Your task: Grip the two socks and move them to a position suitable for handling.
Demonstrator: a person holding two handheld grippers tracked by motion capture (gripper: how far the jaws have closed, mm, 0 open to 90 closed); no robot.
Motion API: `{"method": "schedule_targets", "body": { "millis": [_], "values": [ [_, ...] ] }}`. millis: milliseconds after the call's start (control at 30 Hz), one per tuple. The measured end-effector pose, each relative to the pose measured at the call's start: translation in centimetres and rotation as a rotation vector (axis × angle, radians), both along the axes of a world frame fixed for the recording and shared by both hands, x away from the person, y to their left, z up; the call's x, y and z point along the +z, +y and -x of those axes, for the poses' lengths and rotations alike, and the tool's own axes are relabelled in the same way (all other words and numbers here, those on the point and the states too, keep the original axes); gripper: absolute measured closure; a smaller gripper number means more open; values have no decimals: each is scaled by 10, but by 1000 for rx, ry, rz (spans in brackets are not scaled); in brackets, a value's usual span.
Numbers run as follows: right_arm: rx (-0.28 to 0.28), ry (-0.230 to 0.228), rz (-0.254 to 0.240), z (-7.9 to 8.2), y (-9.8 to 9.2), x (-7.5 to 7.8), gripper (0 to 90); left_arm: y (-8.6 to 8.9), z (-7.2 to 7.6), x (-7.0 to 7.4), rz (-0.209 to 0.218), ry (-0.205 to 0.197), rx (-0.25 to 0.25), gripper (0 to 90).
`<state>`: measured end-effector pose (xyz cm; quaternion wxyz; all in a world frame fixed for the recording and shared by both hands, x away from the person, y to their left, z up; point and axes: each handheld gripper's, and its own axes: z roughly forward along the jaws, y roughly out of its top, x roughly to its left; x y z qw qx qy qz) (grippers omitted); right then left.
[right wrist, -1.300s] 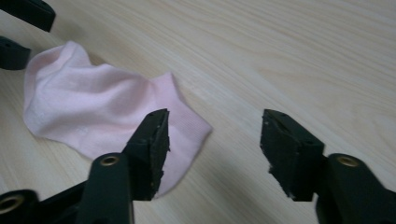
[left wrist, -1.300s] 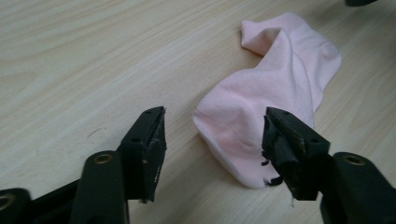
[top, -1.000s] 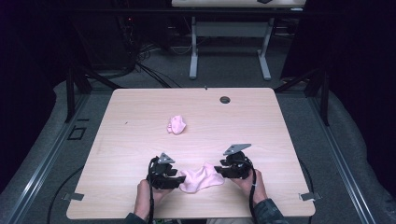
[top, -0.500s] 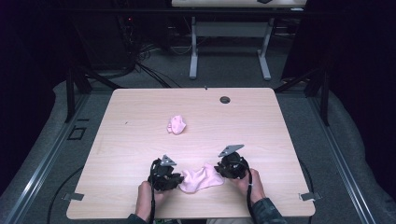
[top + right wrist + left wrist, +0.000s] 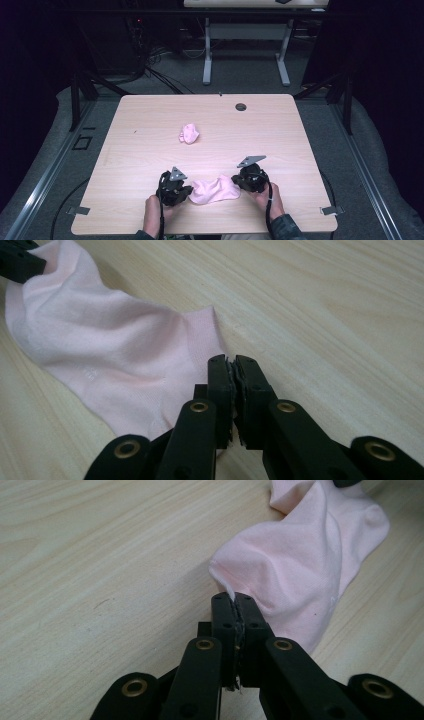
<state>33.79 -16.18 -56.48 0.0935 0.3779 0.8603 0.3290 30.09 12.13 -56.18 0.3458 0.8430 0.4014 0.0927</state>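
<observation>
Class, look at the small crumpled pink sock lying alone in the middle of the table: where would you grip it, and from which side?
Judging by its bunched pose, grip the crumpled pink sock at its raised top fold, coming straight down from above. It lies alone on the table, so probably nothing blocks that approach.

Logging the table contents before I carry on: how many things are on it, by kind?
Pink socks: 2, one stretched between the grippers, one bunched up mid-table
Hand-held grippers: 2, left and right
Dark round grommet in the table top: 1
Total: 5
</observation>
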Motion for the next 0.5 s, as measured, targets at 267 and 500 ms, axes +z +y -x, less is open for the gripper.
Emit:
{"method": "schedule_targets", "body": {
  "millis": [267,500],
  "values": [
    [-8,-2,-23,7,-5,2,865,6,3,2,14,-19,15,893],
    [-16,9,-31,12,-6,5,865,10,5,4,18,-34,22,894]
  ]
}}
